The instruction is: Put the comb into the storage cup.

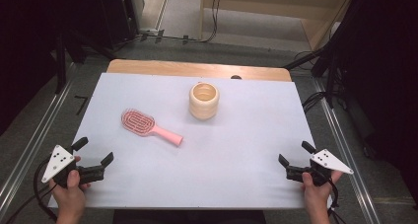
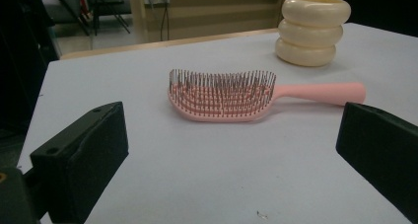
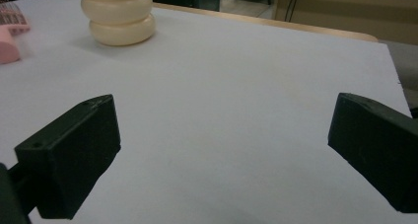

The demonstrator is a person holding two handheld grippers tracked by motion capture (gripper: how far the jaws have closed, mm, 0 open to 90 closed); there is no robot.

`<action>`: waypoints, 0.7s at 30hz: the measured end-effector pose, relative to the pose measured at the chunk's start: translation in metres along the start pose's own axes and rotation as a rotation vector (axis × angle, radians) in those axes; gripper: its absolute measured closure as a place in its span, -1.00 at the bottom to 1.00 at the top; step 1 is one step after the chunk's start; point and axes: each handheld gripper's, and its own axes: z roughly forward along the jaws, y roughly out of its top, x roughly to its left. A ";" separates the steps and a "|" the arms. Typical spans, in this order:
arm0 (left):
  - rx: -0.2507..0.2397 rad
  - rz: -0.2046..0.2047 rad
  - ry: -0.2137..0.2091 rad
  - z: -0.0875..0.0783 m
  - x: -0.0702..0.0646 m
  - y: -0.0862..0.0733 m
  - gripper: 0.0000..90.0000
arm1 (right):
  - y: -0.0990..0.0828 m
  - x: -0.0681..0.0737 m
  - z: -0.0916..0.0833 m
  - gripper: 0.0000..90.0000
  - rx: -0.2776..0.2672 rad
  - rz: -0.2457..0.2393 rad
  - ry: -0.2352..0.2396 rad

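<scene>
We see a wide rectangular table topped with a pale lavender-white sheet (image 1: 236, 150), its wooden far edge left bare. Everything sits on the sheet.

Next down in size: a cream, ribbed, ring-stacked cup (image 1: 204, 100), open at the top, upright, a bit past the table's middle. In our left gripper view it stands at the far right (image 2: 312, 31); in our right gripper view it's at the upper left (image 3: 118, 17).

Then the pink plastic paddle hairbrush with dark bristles (image 1: 149, 126), lying flat, bristles up, left of centre. Its head points to the far left and its handle to the near right. It's near the cup, not touching. Our left gripper view has it straight ahead (image 2: 236, 95), handle running to the right. The right gripper view catches just a pink sliver of it at the left edge (image 3: 10, 36).

Left gripper (image 1: 94, 152): black two-jaw tool with a grey three-cornered plate, at the table's near-left corner in our left hand (image 1: 69, 192). Jaws are spread wide, with nothing between them. It aims at the brush, well apart from it.

Right gripper (image 1: 295, 153): same build, near-right corner, in our right hand (image 1: 315, 194). Jaws are spread wide too, bare sheet between them. It's well apart from both cup and brush.
</scene>
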 end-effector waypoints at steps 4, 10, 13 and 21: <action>0.008 -0.002 0.006 0.000 0.000 0.000 -1.00 | 0.001 0.000 -0.001 -1.00 0.002 -0.003 0.000; 0.000 -0.006 -0.001 0.000 0.001 -0.001 -1.00 | 0.005 0.003 -0.001 -1.00 0.006 0.000 0.040; -0.002 -0.010 -0.001 0.000 0.001 -0.001 -1.00 | 0.012 0.007 0.000 -1.00 0.000 -0.018 0.047; -0.011 -0.025 -0.013 -0.002 0.003 -0.002 -1.00 | 0.031 0.018 0.009 -1.00 0.002 -0.039 0.103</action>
